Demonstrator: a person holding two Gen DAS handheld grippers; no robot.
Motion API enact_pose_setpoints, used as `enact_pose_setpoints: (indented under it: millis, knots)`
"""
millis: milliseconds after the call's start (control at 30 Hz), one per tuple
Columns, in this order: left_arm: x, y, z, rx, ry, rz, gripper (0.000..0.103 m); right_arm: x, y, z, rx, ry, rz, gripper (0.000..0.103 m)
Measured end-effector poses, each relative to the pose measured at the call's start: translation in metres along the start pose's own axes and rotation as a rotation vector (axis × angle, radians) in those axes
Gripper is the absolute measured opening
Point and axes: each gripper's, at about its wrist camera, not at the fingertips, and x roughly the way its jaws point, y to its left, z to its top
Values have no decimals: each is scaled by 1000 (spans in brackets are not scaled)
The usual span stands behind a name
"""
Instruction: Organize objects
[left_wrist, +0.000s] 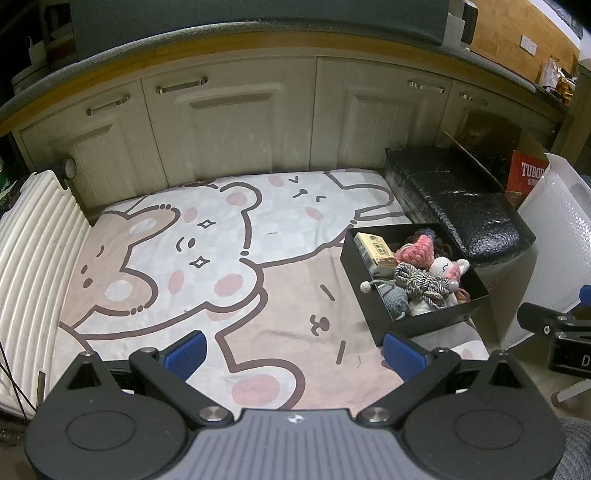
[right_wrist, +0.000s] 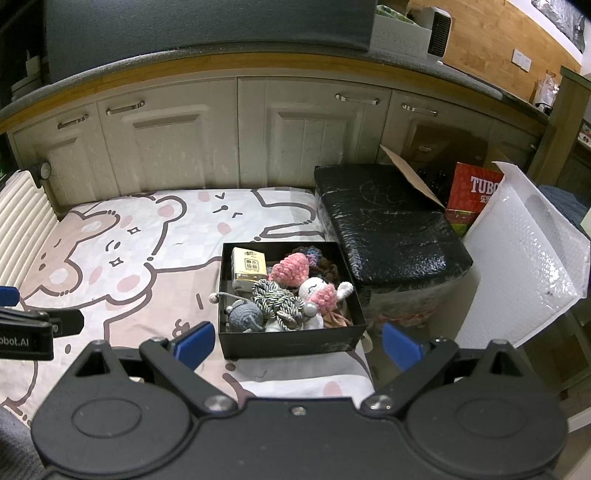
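Observation:
A black open box (right_wrist: 288, 341) sits on the cartoon-print mat (right_wrist: 155, 236). It holds a yellow pack (right_wrist: 249, 266), a pink crochet toy (right_wrist: 290, 271), a grey crochet mouse (right_wrist: 243, 314), a striped rope knot (right_wrist: 275, 295) and a white-and-pink plush (right_wrist: 321, 291). My right gripper (right_wrist: 299, 345) is open and empty, just in front of the box's near wall. My left gripper (left_wrist: 293, 352) is open and empty over the mat, left of the box (left_wrist: 428, 326), which also holds the yellow pack (left_wrist: 375, 251) and the mouse (left_wrist: 397, 301).
A black wrapped bundle (right_wrist: 388, 229) lies right of the box. A white bubble-wrap bag (right_wrist: 524, 266) and a red carton (right_wrist: 474, 195) stand at right. Cream cabinet doors (right_wrist: 221, 147) back the mat. A ribbed white case (left_wrist: 33, 254) lies at left.

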Motion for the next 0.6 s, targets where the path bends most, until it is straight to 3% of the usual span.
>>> enact_pose_setpoints:
  millis: [600]
  knots:
    - [0,-1,0,0,1,-1,101,0,0,0,0,0,3,99]
